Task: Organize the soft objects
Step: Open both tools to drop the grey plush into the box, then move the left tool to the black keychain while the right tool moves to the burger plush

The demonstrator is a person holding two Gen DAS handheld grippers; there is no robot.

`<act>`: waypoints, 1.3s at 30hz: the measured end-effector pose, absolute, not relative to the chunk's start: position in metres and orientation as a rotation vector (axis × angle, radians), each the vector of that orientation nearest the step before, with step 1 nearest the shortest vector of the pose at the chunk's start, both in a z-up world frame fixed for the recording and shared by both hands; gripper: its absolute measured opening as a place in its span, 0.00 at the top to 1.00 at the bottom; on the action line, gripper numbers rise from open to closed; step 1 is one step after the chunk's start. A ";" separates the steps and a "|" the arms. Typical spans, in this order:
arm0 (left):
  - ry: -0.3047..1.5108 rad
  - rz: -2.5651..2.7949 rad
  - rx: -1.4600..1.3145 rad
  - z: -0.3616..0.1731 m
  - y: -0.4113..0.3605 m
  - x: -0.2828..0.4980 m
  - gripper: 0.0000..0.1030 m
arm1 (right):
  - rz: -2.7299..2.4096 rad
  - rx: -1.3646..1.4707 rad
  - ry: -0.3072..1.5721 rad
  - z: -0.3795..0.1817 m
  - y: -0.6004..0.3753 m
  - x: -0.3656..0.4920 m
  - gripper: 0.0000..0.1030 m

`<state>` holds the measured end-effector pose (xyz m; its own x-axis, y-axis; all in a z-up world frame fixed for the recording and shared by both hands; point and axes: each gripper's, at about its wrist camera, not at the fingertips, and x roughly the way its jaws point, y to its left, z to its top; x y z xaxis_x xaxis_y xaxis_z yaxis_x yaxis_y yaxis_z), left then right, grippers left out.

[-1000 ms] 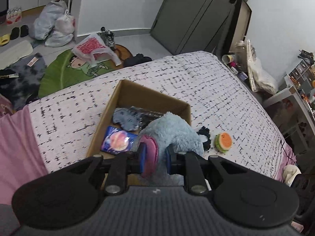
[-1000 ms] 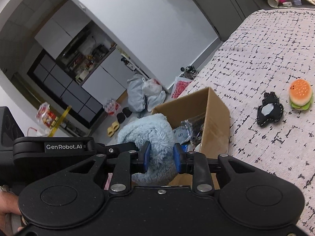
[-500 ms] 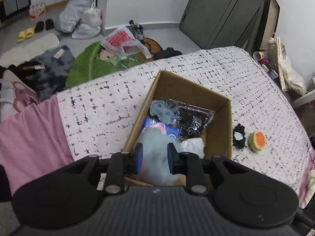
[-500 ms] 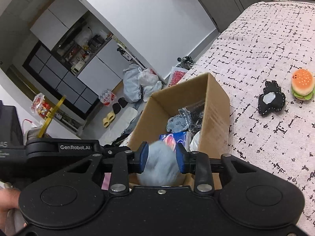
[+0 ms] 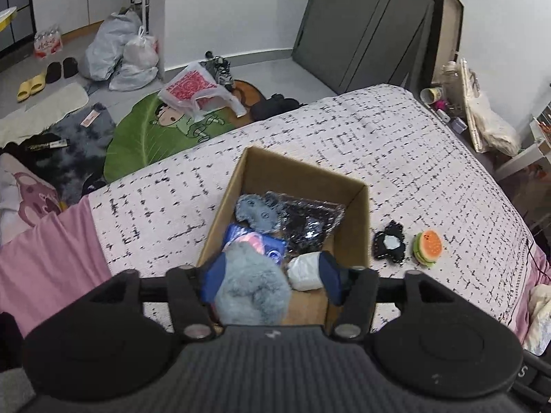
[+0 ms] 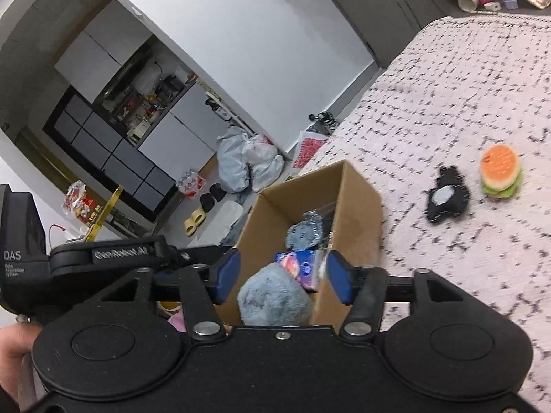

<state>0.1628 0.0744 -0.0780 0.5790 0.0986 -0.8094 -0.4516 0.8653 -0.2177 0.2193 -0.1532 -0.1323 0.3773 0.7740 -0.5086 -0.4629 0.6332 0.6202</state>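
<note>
The fluffy blue plush (image 5: pixel 253 284) sits in the near end of the cardboard box (image 5: pixel 358 227) on the bed (image 5: pixel 413 158), a rounded lump whose long axis and facing I cannot make out. My left gripper (image 5: pixel 272 275) is spread wide above it, the left pad just beside the fur, though contact is unclear. My right gripper (image 6: pixel 282 275) is spread as wide and grasps nothing, with the plush (image 6: pixel 275 301) low between its blue pads (image 6: pixel 229 272).
</note>
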 end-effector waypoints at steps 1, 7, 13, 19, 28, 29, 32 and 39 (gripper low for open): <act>0.894 0.329 -0.424 -0.076 0.073 0.164 0.35 | 0.812 0.412 0.866 -0.132 -0.157 0.220 0.36; 0.877 0.294 -0.408 -0.070 0.056 0.175 0.26 | 0.749 0.447 0.850 -0.130 -0.182 0.231 0.26; 0.886 0.268 -0.405 -0.070 0.037 0.192 0.24 | 0.673 0.483 0.837 -0.130 -0.204 0.245 0.20; 0.887 0.237 -0.386 -0.071 0.017 0.212 0.24 | 0.599 0.502 0.827 -0.132 -0.226 0.257 0.15; 0.897 0.190 -0.354 -0.073 -0.016 0.248 0.24 | 0.491 0.558 0.833 -0.145 -0.254 0.278 0.15; 0.902 0.188 -0.357 -0.075 -0.019 0.252 0.24 | 0.483 0.559 0.832 -0.146 -0.257 0.280 0.15; 0.912 0.189 -0.364 -0.082 -0.026 0.261 0.24 | 0.467 0.554 0.833 -0.151 -0.261 0.287 0.15; 0.956 0.197 -0.366 -0.103 -0.040 0.285 0.24 | 0.441 0.602 0.848 -0.165 -0.273 0.307 0.16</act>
